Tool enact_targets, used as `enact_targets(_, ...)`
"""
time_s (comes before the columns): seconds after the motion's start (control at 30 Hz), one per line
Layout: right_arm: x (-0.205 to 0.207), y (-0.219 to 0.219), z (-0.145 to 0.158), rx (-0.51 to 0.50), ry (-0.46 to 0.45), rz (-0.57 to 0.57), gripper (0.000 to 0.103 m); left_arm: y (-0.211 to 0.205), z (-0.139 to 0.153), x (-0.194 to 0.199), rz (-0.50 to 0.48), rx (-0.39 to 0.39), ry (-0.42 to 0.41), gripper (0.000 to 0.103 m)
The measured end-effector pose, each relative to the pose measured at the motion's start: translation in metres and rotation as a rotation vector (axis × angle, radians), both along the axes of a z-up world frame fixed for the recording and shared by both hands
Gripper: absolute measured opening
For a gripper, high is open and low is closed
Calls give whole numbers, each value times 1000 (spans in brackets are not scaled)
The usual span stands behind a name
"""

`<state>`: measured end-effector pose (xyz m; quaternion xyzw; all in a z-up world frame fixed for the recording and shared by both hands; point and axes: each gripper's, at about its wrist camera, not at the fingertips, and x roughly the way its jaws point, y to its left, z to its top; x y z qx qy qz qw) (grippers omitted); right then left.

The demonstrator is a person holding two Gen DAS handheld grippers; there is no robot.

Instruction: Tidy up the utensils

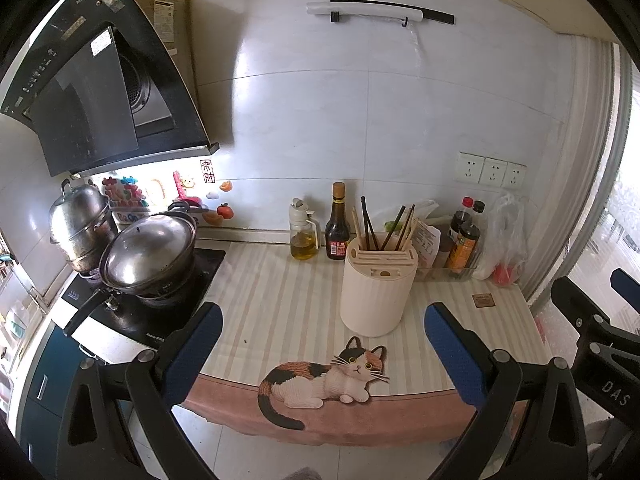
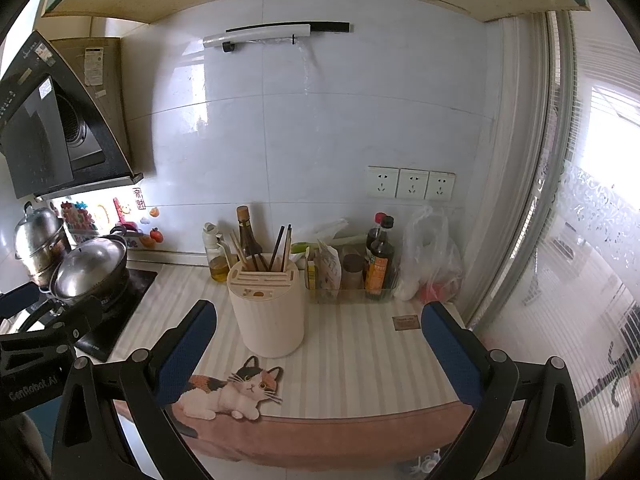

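At the far left a lidded wok [image 1: 150,254] sits on the black cooktop [image 1: 160,300], with a steel steamer pot [image 1: 82,226] behind it. My left claw [image 1: 322,344] hangs released over the front edge of the bench [image 1: 280,304], both blue pads empty. Beyond it stand an oil dispenser [image 1: 303,232] and a dark sauce bottle [image 1: 338,228] against the wall. The cream utensil holder [image 1: 378,284] stands mid-bench on the striped cat mat [image 1: 320,380], chopsticks [image 1: 370,224] upright in its rear compartment. Right of it a clear tray [image 2: 352,292] of bottles and a plastic bag [image 2: 430,256] crowd the window corner. My right claw [image 2: 320,350] is also released and empty, the holder just left of its centre line.
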<state>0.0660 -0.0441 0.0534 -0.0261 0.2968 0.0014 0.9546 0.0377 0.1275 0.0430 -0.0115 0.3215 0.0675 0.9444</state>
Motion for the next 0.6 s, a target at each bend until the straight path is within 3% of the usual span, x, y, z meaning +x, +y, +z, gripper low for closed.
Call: enact_targets(0.6,-3,1,0,0,-6,0,103,1,0,-7,-2,0,-6,103)
